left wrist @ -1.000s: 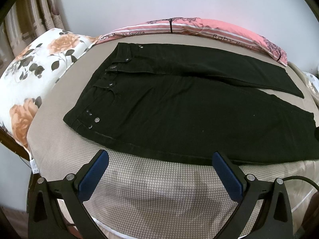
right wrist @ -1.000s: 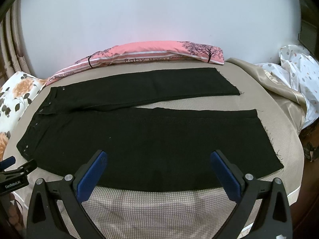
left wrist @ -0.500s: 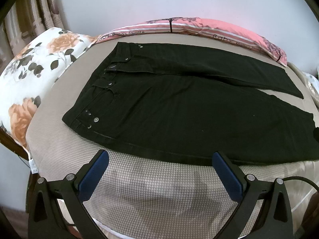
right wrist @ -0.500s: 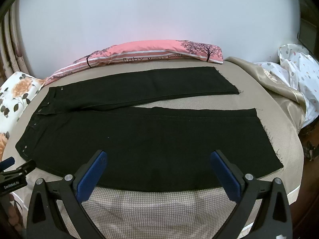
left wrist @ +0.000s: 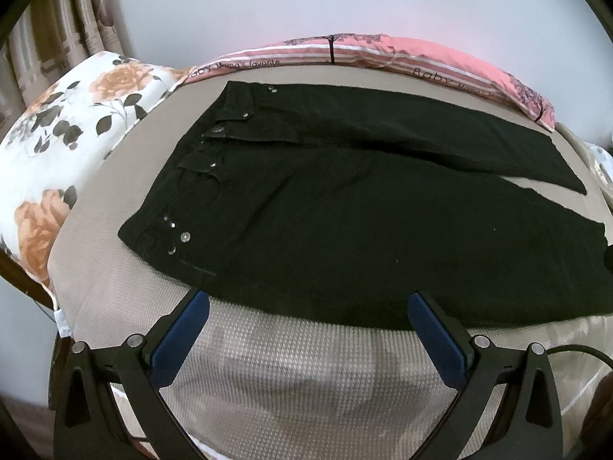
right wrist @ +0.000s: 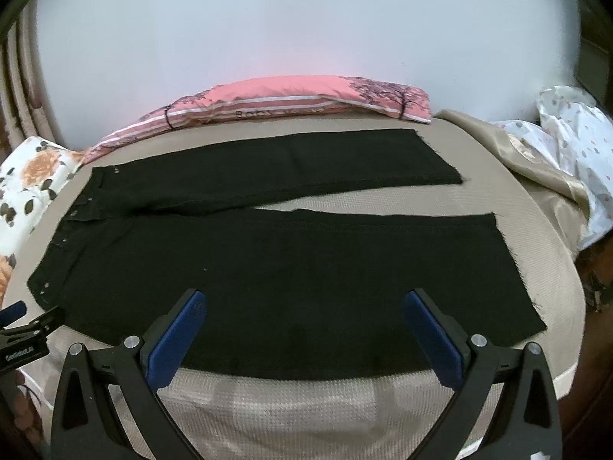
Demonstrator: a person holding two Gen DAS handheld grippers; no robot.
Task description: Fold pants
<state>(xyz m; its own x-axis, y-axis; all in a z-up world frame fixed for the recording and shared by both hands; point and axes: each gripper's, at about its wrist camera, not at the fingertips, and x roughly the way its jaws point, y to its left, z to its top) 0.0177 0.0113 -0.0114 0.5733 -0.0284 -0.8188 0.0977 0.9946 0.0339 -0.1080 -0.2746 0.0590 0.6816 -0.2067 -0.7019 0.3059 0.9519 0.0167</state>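
Black pants [left wrist: 345,222] lie flat on a beige bed, waistband with metal studs to the left, both legs stretched to the right and slightly apart. They also show in the right wrist view [right wrist: 287,268]. My left gripper [left wrist: 308,299] is open and empty, hovering just before the near edge of the pants near the waist. My right gripper [right wrist: 304,299] is open and empty, its tips over the near leg's front edge. The left gripper's tip shows at the left edge of the right wrist view [right wrist: 23,329].
A pink striped pillow [right wrist: 287,99] lies along the back by the white wall. A floral pillow [left wrist: 65,153] is at the left. Crumpled white and gold bedding [right wrist: 555,153] is at the right. The beige mattress cover [left wrist: 306,375] curves down at the front edge.
Both grippers have crept slightly forward toward the pants; the near edge of the pants sits a little closer to the fingertips. The pants have not moved.
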